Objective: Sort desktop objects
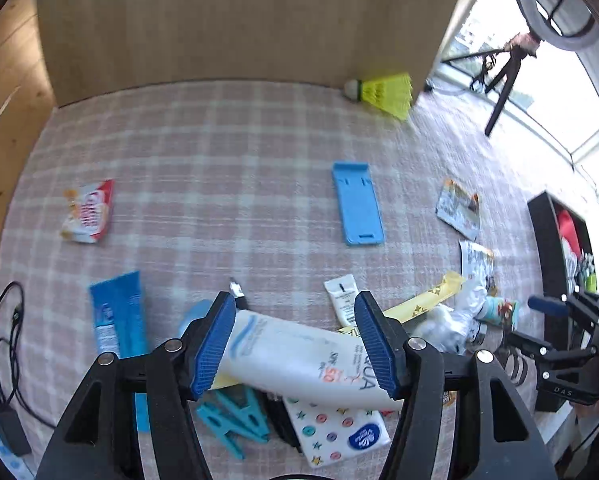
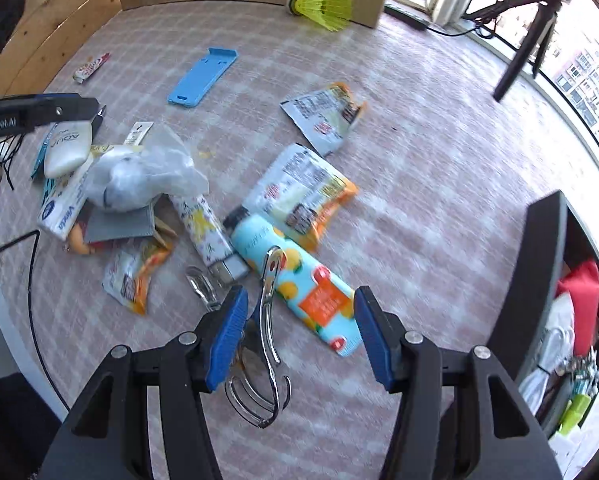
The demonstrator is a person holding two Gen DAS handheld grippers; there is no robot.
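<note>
My left gripper (image 1: 295, 312) points down over a pile, its blue pads (image 1: 215, 344) apart. A white sunscreen tube (image 1: 299, 356) lies crosswise on the pile below them, and both pads cover its ends; I see no pad pressing on it. From the right wrist view, the left gripper (image 2: 51, 110) hovers just above that tube (image 2: 67, 148). My right gripper (image 2: 301, 296) stands open above a metal hair claw (image 2: 267, 344) and a fruit-print tube (image 2: 295, 280), touching neither. The right gripper (image 1: 547, 308) shows at the far right of the left wrist view.
On the checked cloth lie a blue phone stand (image 1: 357, 204), a yellow shuttlecock (image 1: 383, 92), a red-white snack packet (image 1: 87, 212), a blue packet (image 1: 119, 316), a tissue pack (image 1: 335, 428), snack packets (image 2: 303, 192) and a crumpled plastic bag (image 2: 139, 176). A black bin (image 2: 539, 280) stands at the right.
</note>
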